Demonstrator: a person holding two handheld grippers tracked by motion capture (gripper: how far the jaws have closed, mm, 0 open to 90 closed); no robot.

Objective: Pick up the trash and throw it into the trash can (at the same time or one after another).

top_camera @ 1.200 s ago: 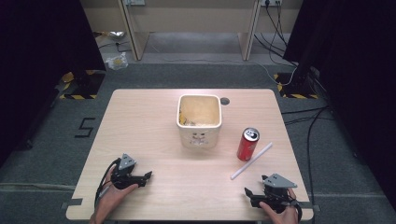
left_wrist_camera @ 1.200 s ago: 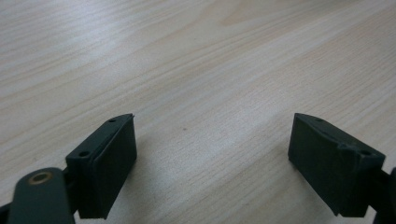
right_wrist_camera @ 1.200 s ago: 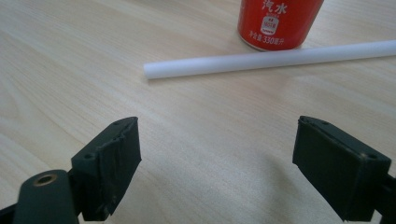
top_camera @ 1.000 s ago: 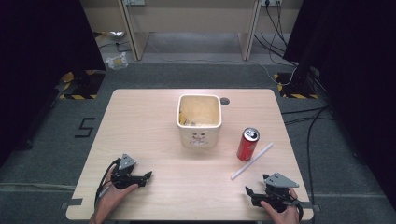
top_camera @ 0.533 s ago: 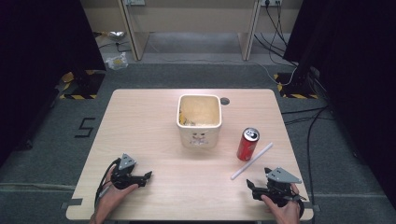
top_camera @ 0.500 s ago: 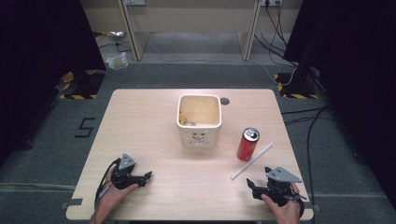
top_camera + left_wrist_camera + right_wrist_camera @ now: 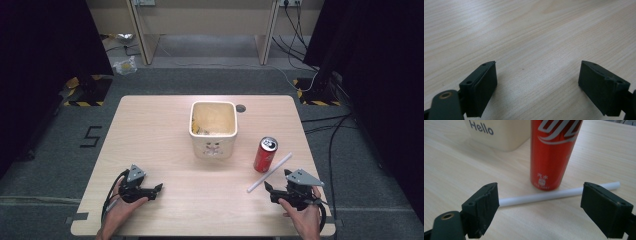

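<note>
A red drink can (image 7: 265, 154) stands upright on the wooden table (image 7: 150, 130), right of a cream square bin (image 7: 213, 129). A white straw (image 7: 270, 172) lies slanted just in front of the can. My right gripper (image 7: 270, 192) is open near the table's front right, its jaws just short of the straw's near end. In the right gripper view the straw (image 7: 544, 196) runs across between the spread jaws of the right gripper (image 7: 539, 207), with the can (image 7: 554, 152) behind it. My left gripper (image 7: 156, 191) rests open at the front left; in its own view the left gripper (image 7: 537, 85) faces bare wood.
The bin (image 7: 496, 132) carries the word "Hello" and holds some scraps. A dark round hole (image 7: 241, 108) sits in the table behind the bin. Cables and taped floor markings surround the table.
My right gripper has crept a little forward towards the straw. The left gripper, can, straw and bin have stayed put.
</note>
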